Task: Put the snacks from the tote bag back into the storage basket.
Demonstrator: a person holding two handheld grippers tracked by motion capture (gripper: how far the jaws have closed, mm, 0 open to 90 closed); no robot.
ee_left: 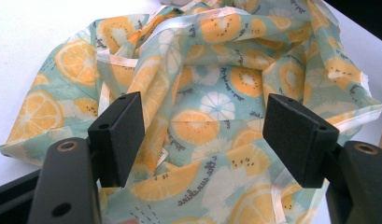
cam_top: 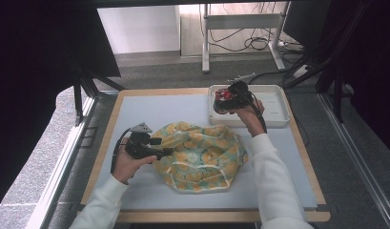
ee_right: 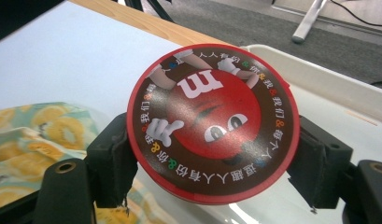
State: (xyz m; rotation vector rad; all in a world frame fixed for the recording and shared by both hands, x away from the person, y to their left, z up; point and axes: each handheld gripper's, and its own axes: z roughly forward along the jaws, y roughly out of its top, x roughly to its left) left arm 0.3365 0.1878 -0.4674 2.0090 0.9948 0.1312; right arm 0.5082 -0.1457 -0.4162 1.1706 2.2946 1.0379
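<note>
A crumpled cloth bag (cam_top: 200, 155) printed with orange slices on pale green lies in the middle of the table mat. My left gripper (cam_top: 165, 152) rests at its left edge, jaws wide open over the fabric (ee_left: 207, 116), gripping nothing. My right gripper (cam_top: 222, 102) is held above the near left corner of the white tray (cam_top: 278, 119) and is shut on a round red and brown tin (ee_right: 213, 122) with a cartoon candy face on its lid. The tin (cam_top: 224, 98) is lifted off the tray (ee_right: 319, 74), and the cloth bag (ee_right: 34, 135) lies below it to the left.
The light blue mat (cam_top: 149, 109) covers a wooden table (cam_top: 114, 119) with bare mat around the bag. A desk frame (cam_top: 240, 24) and cables stand on the floor beyond the table. Dark frames flank both sides.
</note>
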